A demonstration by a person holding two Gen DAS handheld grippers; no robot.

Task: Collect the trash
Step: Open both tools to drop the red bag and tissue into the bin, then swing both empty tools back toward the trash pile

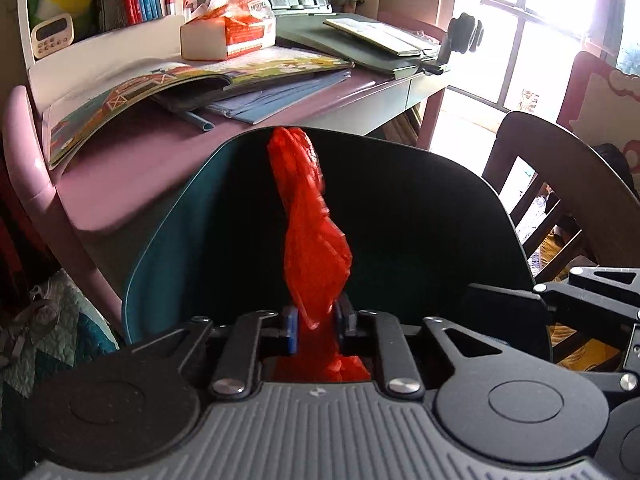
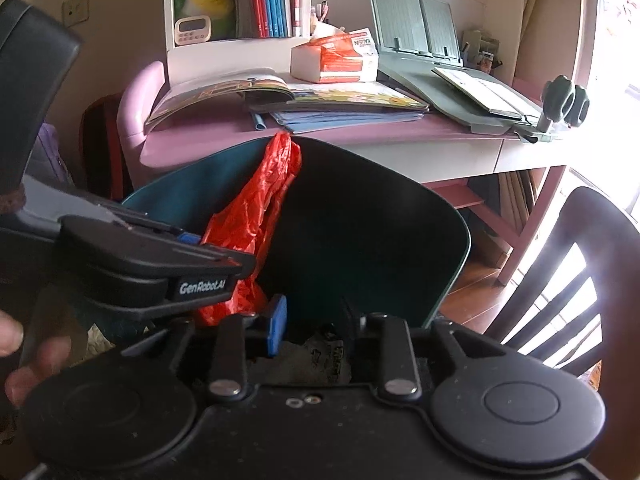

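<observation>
The left gripper (image 1: 316,322) has its jaws a little apart around the bottom of the red bag (image 1: 310,216), whether pinching it I cannot tell. The right gripper (image 2: 314,320) stands apart and empty, just right of the bag. The bag runs upward and away, hooked over the top of the chair back (image 1: 420,208), before the desk (image 1: 132,176).

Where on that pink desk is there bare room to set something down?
The near-left corner of the pink desk is bare, bordered by the open picture book behind and the dark chair back in front. Farther back and right it is crowded: blue folders, tissue box, green book stand.
</observation>
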